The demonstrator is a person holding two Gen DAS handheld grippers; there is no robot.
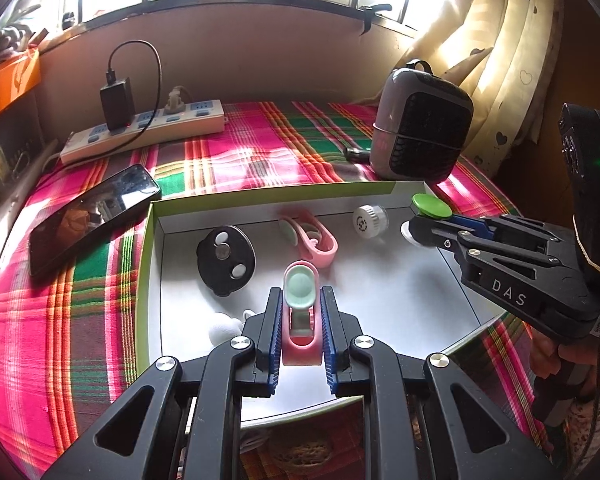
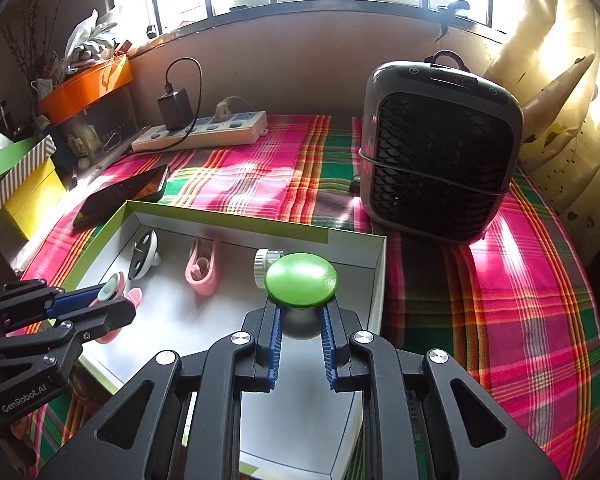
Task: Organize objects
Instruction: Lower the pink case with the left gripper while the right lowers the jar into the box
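Nearest the bottom of the left wrist view, the left hand-held gripper [image 1: 300, 312] is clamped on a pink clip [image 1: 300, 320] with a pale green pad, held above the floor of a shallow white box [image 1: 380, 292] with a green rim. At the right edge of that view, the right hand-held gripper [image 1: 420, 228] is closed on a thing with a round green top [image 1: 432, 205], seen over the box's far right corner. Inside the box, farther back, lie a black disc [image 1: 226, 260] at the left, a second pink clip [image 1: 310, 238] in the middle and a small white ribbed cap [image 1: 370, 220] to the right. Left of the box a dark phone [image 1: 92, 216] rests on the pink and green plaid cloth [image 1: 260, 152]. Beyond, a white power strip [image 1: 148, 130] with a black charger sits at the upper left, and a grey fan [image 1: 420, 128] stands at the upper right below the window.
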